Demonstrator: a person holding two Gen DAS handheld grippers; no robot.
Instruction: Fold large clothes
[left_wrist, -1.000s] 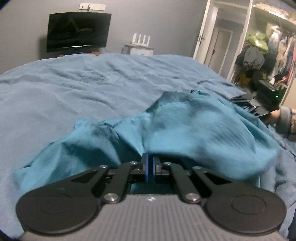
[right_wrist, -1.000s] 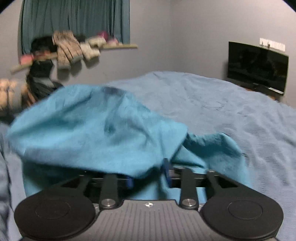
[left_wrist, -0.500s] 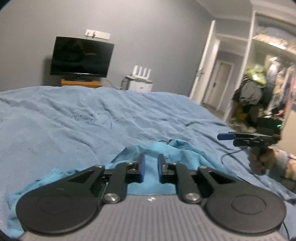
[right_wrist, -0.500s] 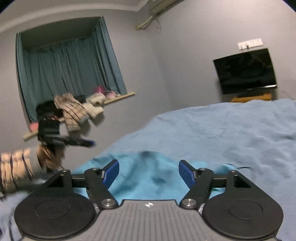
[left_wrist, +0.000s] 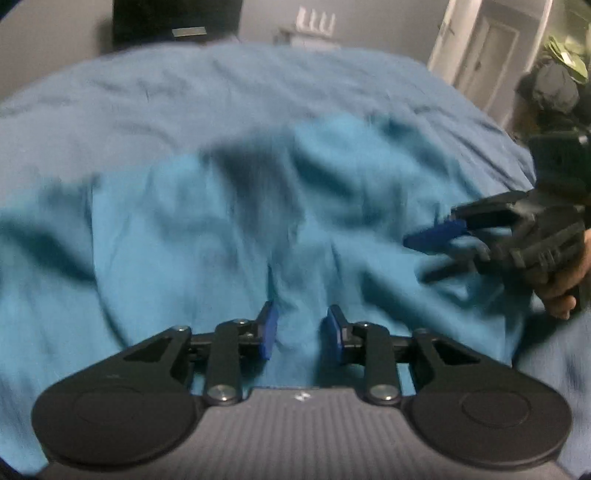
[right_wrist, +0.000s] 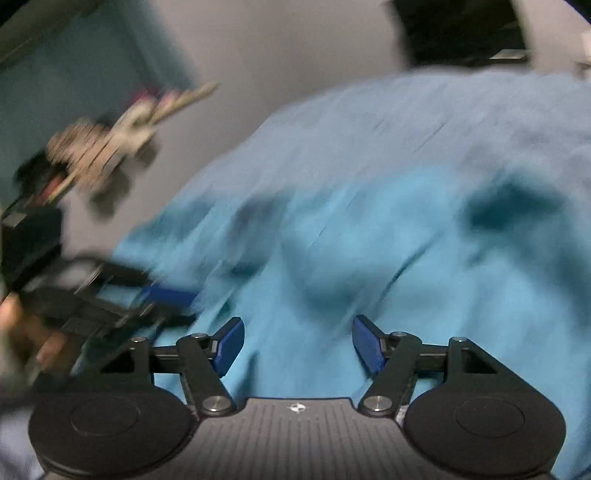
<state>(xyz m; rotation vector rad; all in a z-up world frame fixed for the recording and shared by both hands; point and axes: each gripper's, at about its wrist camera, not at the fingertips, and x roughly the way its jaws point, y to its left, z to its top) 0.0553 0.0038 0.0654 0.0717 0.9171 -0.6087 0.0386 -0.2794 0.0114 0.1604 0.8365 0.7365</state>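
Note:
A large teal garment (left_wrist: 221, 229) lies rumpled on the blue bedcover (left_wrist: 221, 92). My left gripper (left_wrist: 301, 325) hangs just over its near part. Its jaws are opening, with cloth seen through the gap and neither pad pressing on it. My right gripper (right_wrist: 297, 339) hovers over the same garment (right_wrist: 369, 258) with its jaws wide apart and closing slightly, holding nothing. Each gripper shows in the other's view: the right gripper (left_wrist: 424, 256) at the garment's right edge, the left gripper (right_wrist: 173, 306) at its left edge. Both views are motion-blurred.
The bedcover (right_wrist: 443, 122) spreads far beyond the garment. A dark TV (left_wrist: 177, 18) stands against the grey wall behind the bed. A doorway (left_wrist: 487, 55) and a pile of clothes (left_wrist: 554, 85) are at the right. A windowsill with items (right_wrist: 103, 151) is at the left.
A second ago both grippers held the garment up, the left one shut on it. They let go and swung up. Now both have dipped back down close over the garment.

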